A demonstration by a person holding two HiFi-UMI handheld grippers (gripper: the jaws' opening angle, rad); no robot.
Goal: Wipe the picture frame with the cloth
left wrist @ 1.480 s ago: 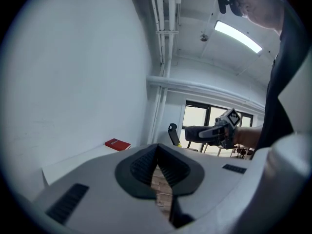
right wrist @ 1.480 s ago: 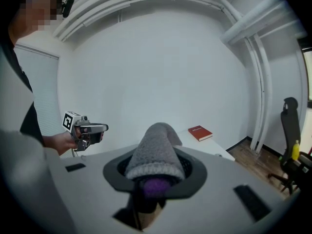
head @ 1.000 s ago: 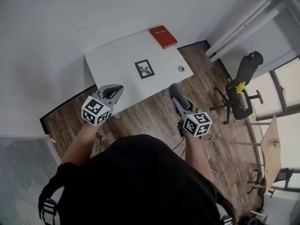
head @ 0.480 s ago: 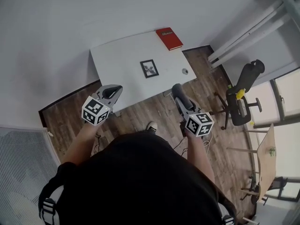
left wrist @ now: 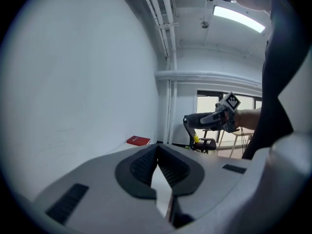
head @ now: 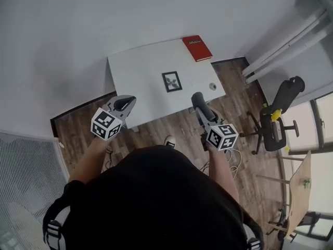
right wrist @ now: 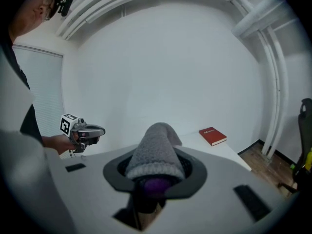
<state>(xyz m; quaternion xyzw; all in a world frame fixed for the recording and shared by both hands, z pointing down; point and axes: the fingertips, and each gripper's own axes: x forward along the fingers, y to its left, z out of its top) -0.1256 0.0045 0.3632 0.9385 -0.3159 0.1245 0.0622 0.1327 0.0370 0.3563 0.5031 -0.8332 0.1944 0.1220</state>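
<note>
One table (head: 140,72), one picture frame (head: 172,81), one red book (head: 196,48), one cloth (right wrist: 157,150), one chair (head: 283,113), two grippers (head: 125,103) (head: 196,98)

The table (head: 135,72) stands against the wall. The picture frame (head: 172,81) lies near its middle, a book (head: 196,48) at its far right corner, and a small round thing (head: 212,86) by its right edge. An office chair (head: 286,92) stands off to the right. The right gripper (head: 197,98), cloth (right wrist: 156,150) between its jaws, hangs before the table's near edge.
</note>
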